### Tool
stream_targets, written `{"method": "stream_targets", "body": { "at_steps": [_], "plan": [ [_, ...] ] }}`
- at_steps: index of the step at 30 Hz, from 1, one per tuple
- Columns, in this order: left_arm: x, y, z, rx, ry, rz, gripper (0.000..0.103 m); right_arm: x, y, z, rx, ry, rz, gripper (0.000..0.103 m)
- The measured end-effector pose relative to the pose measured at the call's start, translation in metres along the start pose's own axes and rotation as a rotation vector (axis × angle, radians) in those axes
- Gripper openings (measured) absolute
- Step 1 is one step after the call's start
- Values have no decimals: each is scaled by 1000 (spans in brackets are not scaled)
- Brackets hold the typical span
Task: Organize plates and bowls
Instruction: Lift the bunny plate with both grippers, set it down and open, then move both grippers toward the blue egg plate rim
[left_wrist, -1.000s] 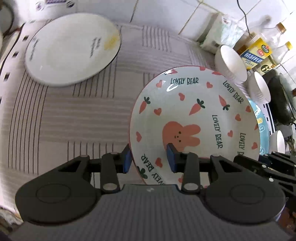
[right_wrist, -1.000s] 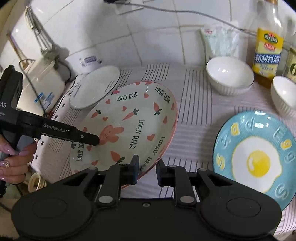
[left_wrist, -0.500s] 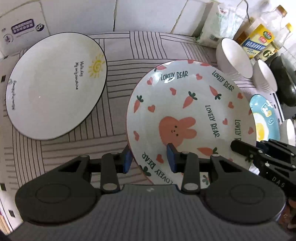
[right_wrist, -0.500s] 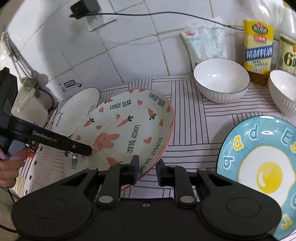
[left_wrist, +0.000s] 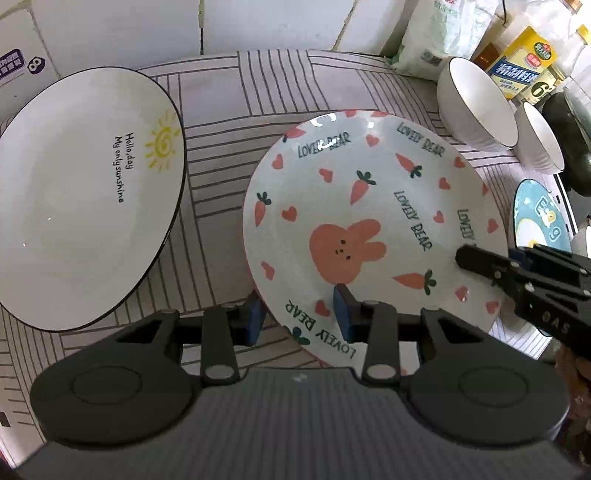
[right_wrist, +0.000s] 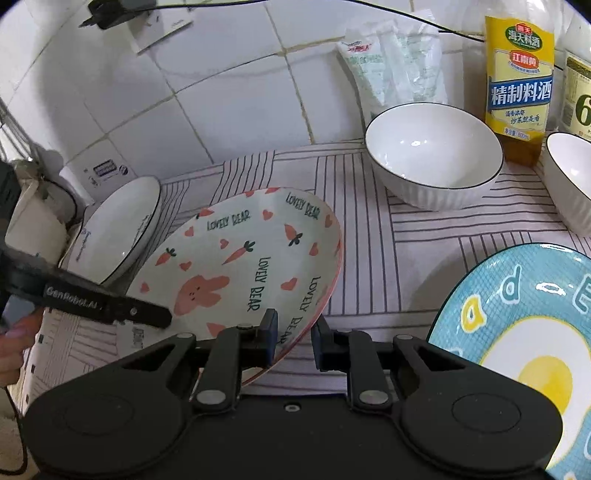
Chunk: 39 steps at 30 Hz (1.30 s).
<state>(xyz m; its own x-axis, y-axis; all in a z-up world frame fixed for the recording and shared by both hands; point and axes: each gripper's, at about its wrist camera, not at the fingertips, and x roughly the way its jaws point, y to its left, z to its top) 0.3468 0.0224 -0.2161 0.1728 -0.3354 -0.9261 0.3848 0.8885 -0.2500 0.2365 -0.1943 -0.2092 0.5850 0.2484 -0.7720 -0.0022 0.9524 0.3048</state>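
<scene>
**Two grippers on one plate — carry toward the sunshine plate**

Both jaw sets pinch the rim of the rabbit plate. My left gripper grips its near edge, one pad above the face, one below; my right gripper clamps the opposite rim likewise. The plate hangs tilted above the striped cloth, not resting on it.

Key relation: the sunshine plate lies flat on the cloth, to the left of the held plate and apart from it — nearer my left gripper. I judge stacking there the likely next move, so travel runs leftward.

Elsewhere: two white bowls and the egg plate sit to the right.

Hidden: underside pads, the clearance beneath the plate, and the egg plate's far edge, cut off by the frame.
</scene>
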Motion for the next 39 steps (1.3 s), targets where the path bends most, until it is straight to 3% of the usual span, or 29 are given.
{"method": "stream_targets", "body": {
  "at_steps": [6,8,13,18,22,29,39],
  "plan": [
    [1,-12,0,37,30,26,36,9,-1,1,32,28,-57,28],
    [4,-13,-2,22,55,21,36,15,1,2,50,69,-90,35],
    [1,-12,-4,-15,58,13,36,14,14,2,22,94,-172,38],
    [-16,-20,-6,-4,72,55,44,-10,20,3,53,68,-188,51],
    [-43,-29,-8,-26,67,3,55,-40,25,2,87,45,-178,59],
    [-94,-62,-15,111,19,67,62,-98,46,0,12,-49,-176,61],
    [-139,-97,-28,256,23,73,70,-162,56,-4,-6,-141,-209,61]
  ]
}}
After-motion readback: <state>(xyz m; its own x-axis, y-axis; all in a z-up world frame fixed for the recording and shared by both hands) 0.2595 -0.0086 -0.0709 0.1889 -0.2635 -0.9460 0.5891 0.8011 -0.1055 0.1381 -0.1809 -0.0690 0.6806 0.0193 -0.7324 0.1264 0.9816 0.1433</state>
